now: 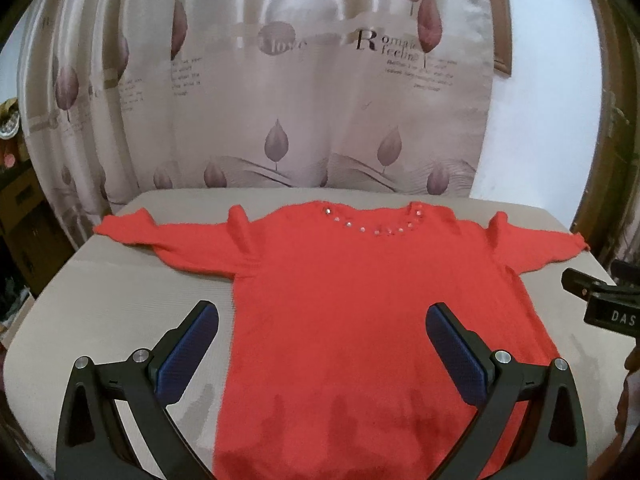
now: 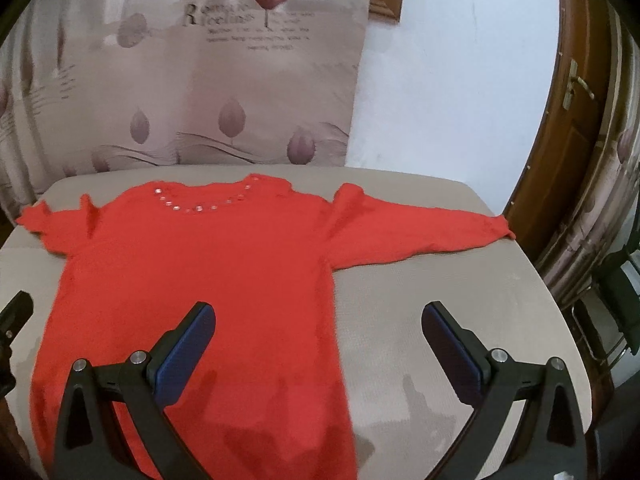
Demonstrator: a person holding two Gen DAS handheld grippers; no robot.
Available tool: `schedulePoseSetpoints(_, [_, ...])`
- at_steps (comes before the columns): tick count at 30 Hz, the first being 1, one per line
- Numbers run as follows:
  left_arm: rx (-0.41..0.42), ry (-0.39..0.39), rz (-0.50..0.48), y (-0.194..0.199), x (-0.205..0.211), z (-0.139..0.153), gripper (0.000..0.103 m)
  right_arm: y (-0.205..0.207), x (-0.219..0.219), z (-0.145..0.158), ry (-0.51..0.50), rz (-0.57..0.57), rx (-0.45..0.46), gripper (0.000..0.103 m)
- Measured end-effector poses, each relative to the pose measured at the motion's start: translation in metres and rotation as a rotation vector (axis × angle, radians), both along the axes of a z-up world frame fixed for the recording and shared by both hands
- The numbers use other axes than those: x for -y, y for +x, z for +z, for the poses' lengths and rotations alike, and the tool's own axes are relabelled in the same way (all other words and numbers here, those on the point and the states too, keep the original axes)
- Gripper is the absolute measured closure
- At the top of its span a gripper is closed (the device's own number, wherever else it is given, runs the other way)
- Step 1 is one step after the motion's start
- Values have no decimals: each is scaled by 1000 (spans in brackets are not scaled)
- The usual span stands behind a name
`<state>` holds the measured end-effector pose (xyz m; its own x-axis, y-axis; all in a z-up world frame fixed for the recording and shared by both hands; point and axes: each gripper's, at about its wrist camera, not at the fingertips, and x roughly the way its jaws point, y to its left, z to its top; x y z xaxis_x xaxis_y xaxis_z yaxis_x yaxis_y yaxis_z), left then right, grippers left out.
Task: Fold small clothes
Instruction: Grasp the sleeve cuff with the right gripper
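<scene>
A red long-sleeved sweater (image 1: 360, 300) with shiny studs along its neckline (image 1: 372, 229) lies flat and face up on the beige table (image 1: 100, 308), both sleeves spread out sideways. It also shows in the right wrist view (image 2: 200, 264). My left gripper (image 1: 322, 316) is open and empty, held above the sweater's lower left part. My right gripper (image 2: 320, 316) is open and empty, held above the sweater's lower right edge. The right gripper's body shows at the right edge of the left wrist view (image 1: 604, 296).
A patterned curtain (image 1: 280, 100) hangs behind the table, beside a white wall (image 2: 452, 80). A brown wooden door (image 2: 568, 128) stands at the right. Bare beige table top (image 2: 440, 280) lies right of the sweater. Cluttered shelves (image 1: 12, 184) are at the far left.
</scene>
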<state>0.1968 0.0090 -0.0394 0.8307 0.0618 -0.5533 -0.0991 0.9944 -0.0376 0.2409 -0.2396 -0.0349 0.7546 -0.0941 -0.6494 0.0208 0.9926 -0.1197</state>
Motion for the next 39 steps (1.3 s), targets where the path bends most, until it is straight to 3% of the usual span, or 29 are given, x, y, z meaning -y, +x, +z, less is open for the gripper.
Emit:
schedulePoseSetpoints(6, [-19,-35,6,25,-3,-17,0,35,21,-12,32,14,-21,0])
schedulePoseSetpoints(10, [-4,-42,6,30,-6,-32,0,64,68,-26,206,70,-40,5])
schedulePoseSetpoints(12, [-15,-46,-1,32,-7,-42,0,88,112,-41,346,42,-108,39])
schedulePoseSetpoints(13, [-23,-54,-5,34,-9,-47,0,98,133,-49,405,21,-139,44])
schedulePoseSetpoints(17, [-68,-79,-1,37,-12,-59,0,134,248,-75,628,-152,-183,47])
schedulePoseSetpoints(20, [-103,-93,-5,42,-14,-64,0,149,317,-83,729,-259,-166,47])
schedulePoseSetpoints(27, [-201,-107,-6,55,-14,-78,0,192,397,-94,777,-373,-163,47])
schedulePoseSetpoints(35, [-256,-89,-29,58,-7,-83,0,232,403,-96,711,-390,-128,48])
schedulePoseSetpoints(37, [-260,-90,-34,59,-6,-84,0,237,404,-98,677,-401,-135,63])
schedulePoseSetpoints(38, [-261,-91,-34,59,-6,-85,0,240,403,-100,642,-416,-158,91])
schedulePoseSetpoints(39, [-263,-93,-34,59,-7,-85,0,241,407,-103,646,-426,-170,97])
